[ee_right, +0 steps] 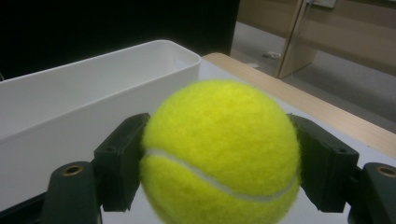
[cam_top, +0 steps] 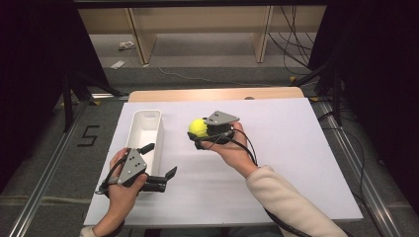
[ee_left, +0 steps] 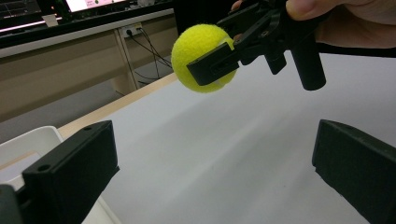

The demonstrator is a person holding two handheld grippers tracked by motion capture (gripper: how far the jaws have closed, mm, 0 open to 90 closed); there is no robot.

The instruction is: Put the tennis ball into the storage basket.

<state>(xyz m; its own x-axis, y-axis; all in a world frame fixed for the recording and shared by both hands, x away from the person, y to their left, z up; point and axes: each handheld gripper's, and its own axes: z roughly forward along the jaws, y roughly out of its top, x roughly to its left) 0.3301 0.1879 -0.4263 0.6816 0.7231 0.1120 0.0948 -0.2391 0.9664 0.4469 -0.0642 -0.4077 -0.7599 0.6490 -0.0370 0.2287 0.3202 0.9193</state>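
Since the tennis ball (cam_top: 198,128) is light, fuzzy and springy, the right tool (cam_top: 200,137) squeezes it across its middle above the table (cam_top: 296,148) near the white bin (cam_top: 144,133), while the left tool (cam_top: 160,163) gapes empty.

1. A white sheet (cam_top: 296,163) covers most of the wooden tabletop (cam_top: 217,94), whose bare edge shows along the far side.
2. A grey floor (cam_top: 207,54) lies beyond the table, with wooden furniture legs (cam_top: 138,39) standing on it.
3. Black cables (cam_top: 291,44) trail across the floor at the far right.
4. A black mark (cam_top: 89,136) sits on the floor left of the table.
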